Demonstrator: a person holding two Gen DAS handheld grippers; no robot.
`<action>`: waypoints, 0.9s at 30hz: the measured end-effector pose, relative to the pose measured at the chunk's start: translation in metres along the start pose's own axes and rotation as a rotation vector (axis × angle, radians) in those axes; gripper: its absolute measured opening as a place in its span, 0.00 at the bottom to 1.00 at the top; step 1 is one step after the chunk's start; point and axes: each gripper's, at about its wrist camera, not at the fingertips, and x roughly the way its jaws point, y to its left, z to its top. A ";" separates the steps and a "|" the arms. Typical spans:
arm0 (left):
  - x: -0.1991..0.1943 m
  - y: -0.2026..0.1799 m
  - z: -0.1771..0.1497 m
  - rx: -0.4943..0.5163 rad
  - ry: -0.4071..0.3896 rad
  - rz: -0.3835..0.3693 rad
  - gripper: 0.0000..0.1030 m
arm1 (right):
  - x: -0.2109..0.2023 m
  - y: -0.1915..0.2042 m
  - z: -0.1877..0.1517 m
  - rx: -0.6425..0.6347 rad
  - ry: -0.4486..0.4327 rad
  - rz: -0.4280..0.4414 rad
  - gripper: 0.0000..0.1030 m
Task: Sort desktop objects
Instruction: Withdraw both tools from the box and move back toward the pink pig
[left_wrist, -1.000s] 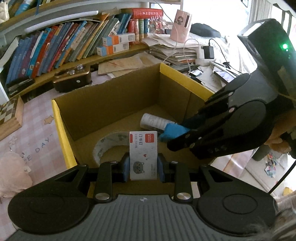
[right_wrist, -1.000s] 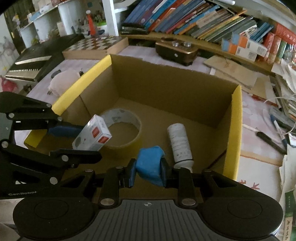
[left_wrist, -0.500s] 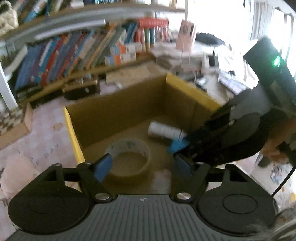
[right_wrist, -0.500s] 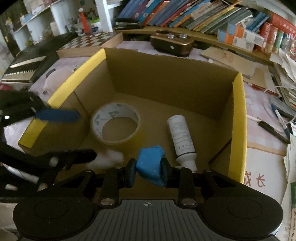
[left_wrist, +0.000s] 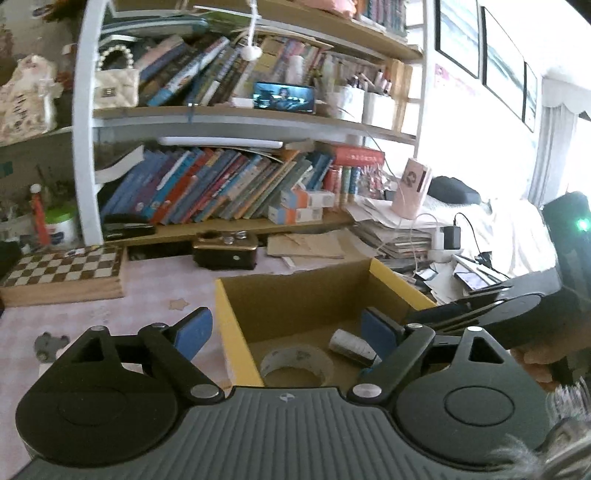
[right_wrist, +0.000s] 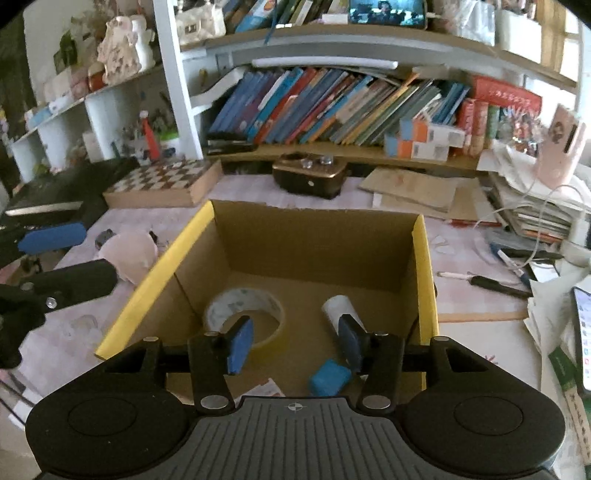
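Observation:
A cardboard box with yellow flap edges sits on the desk. Inside lie a tape roll, a white tube, a blue eraser-like block and a corner of a small white box. My right gripper hovers above the box's near side, jaws opening, nothing between them; the blue block lies below. My left gripper is above the box's left front corner, jaws opening wide and empty. In the right wrist view the left gripper's fingers show at the left.
A chessboard box, a brown gadget, cardboard sheets and book-filled shelves stand behind the box. A pink soft thing lies left of it. Pens, papers and a phone lie to the right.
The left gripper let go of the small white box, which fell into the carton. The right gripper released the blue block into it. Both rose and tilted up.

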 end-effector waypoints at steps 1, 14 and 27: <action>-0.004 0.002 -0.002 -0.004 -0.001 0.001 0.84 | -0.002 0.002 -0.001 0.006 -0.004 -0.005 0.50; -0.069 0.030 -0.032 -0.006 -0.047 0.005 0.89 | -0.051 0.051 -0.037 0.093 -0.113 -0.134 0.50; -0.144 0.071 -0.078 -0.033 0.004 0.001 0.89 | -0.084 0.127 -0.099 0.178 -0.110 -0.212 0.50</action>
